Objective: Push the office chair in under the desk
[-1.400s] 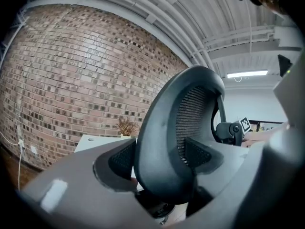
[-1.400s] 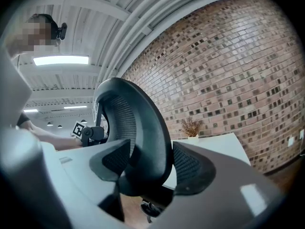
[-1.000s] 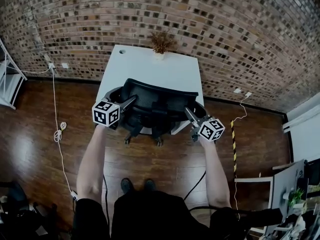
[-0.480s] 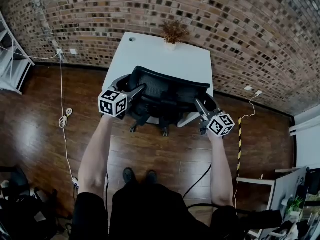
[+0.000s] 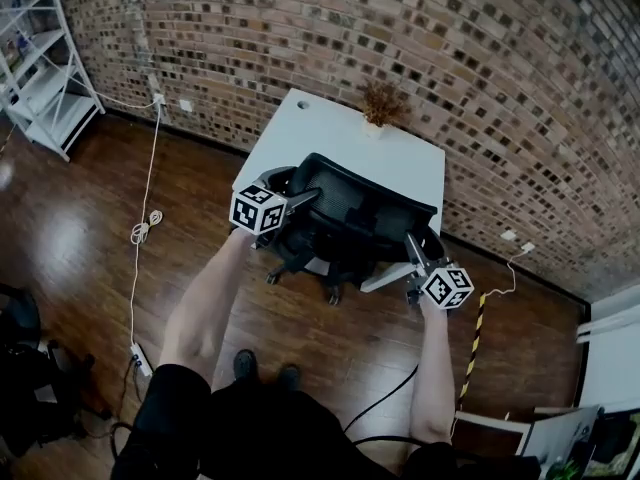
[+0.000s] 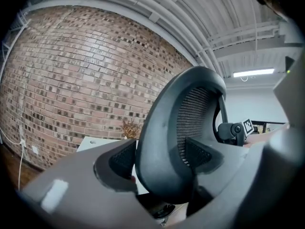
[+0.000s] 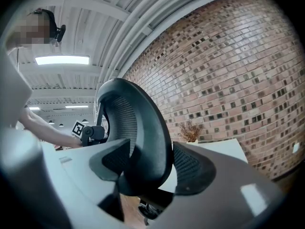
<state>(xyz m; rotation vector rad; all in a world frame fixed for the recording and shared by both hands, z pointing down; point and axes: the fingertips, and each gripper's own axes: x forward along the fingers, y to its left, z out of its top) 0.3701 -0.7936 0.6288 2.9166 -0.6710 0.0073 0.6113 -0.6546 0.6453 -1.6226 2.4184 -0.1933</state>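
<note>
In front of the desk [image 5: 335, 133], our left gripper [image 5: 303, 198] and right gripper [image 5: 412, 244] clamp the office chair [image 5: 352, 203] by its backrest edges; mid-push we reckon, next drive it straight under

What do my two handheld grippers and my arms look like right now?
The left gripper and right gripper each carry a white cube printed with black square markers and end in two pale grey jaws lined with black ribbed pads. The arms are bare up to a dark top. A thin black cable hangs by the right arm.
</note>
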